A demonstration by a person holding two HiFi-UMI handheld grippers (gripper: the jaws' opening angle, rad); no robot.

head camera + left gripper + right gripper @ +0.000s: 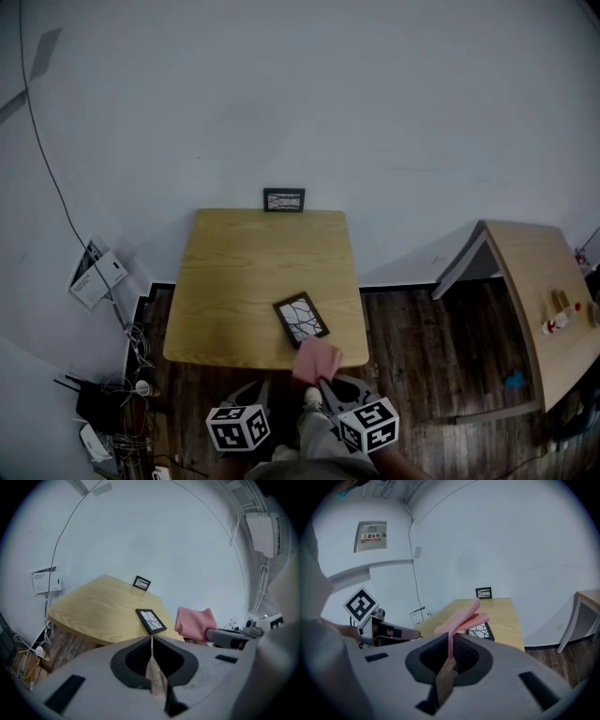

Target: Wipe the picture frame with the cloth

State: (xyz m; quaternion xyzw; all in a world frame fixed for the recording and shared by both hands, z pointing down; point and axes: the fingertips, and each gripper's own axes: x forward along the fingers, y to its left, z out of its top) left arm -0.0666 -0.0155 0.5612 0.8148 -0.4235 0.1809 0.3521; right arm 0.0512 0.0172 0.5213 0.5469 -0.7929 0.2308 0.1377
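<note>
The picture frame (301, 320), dark-edged with a white cracked pattern, lies flat on the wooden worktop (244, 272) near its front right corner. The pink cloth (316, 362) hangs in the air just beside the frame's near end, apart from it. Your right hand-held gripper (451, 641) has its jaws pressed on a fold of that cloth, and the rest flops forward past the tips. Your left hand-held gripper (152, 639) sits to the left of it, short of the worktop's front edge, jaws closed together with nothing between them. A second small frame (284, 200) stands at the worktop's far edge against the white wall. Another desk (539, 281) stands well apart on the right, over dark wooden floor (412, 337).
</note>
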